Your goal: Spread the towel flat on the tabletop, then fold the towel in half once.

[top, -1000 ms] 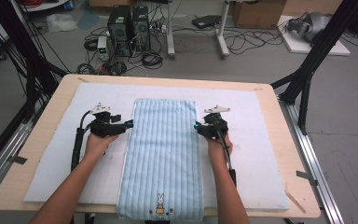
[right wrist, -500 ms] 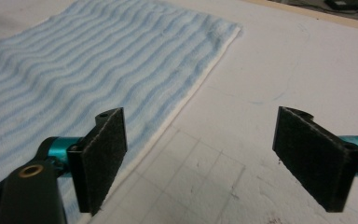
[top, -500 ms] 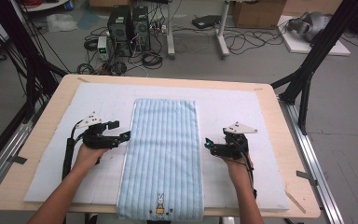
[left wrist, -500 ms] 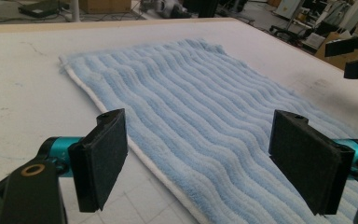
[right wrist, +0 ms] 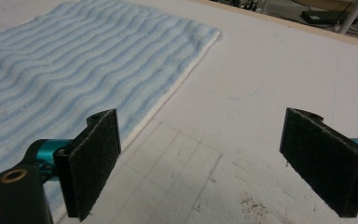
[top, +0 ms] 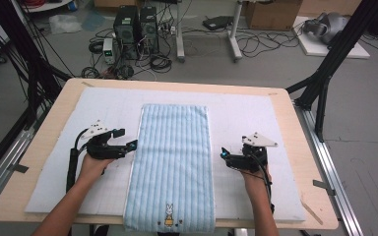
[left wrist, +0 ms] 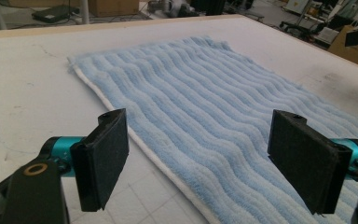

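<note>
No readable writing; only small rabbit motif sat at near hem of towel. Towel was pale blue, ribbed terry with wavy ridges, thin white edge, long rectangle, lying flat on white mat mid-worktop. Left hand-held gripper sat at towel's left edge, jaws spread wide, grasping nothing. Right hand-held gripper was just right of towel, jaws likewise spread, released. Jaw pads were black, coarse foam.

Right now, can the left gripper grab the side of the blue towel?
Probably yes. The left gripper is open right at the blue towel's long edge, its jaws spread across that edge in its own view, with nothing lying between.
</note>
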Demonstrator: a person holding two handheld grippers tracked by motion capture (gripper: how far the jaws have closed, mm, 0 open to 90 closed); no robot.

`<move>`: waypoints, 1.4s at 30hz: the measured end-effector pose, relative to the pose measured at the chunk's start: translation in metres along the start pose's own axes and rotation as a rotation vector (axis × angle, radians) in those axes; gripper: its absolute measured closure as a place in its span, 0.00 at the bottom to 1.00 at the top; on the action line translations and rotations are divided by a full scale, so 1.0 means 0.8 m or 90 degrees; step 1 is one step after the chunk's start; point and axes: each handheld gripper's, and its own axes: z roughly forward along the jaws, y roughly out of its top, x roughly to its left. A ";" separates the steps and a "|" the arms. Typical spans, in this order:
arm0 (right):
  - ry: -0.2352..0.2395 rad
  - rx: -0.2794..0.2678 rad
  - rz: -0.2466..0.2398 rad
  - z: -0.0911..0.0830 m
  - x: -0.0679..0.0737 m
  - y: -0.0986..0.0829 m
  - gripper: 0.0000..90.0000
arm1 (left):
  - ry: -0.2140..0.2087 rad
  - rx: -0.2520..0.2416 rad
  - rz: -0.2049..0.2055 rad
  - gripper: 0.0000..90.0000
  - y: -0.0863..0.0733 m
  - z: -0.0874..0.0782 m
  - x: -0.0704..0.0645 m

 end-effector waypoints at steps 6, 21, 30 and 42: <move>0.001 0.009 0.001 0.002 0.006 -0.002 0.13 | 0.002 -0.007 -0.010 0.24 0.000 -0.003 0.004; -0.002 0.015 0.008 0.005 0.002 -0.003 0.13 | 0.023 0.009 -0.026 0.25 -0.002 -0.003 0.009; 0.007 0.007 0.017 0.003 -0.002 -0.003 0.13 | 0.049 0.021 -0.026 0.27 0.005 0.001 0.012; 0.023 0.012 0.026 0.005 -0.002 -0.002 0.13 | 0.089 0.068 -0.093 0.36 0.029 0.038 0.046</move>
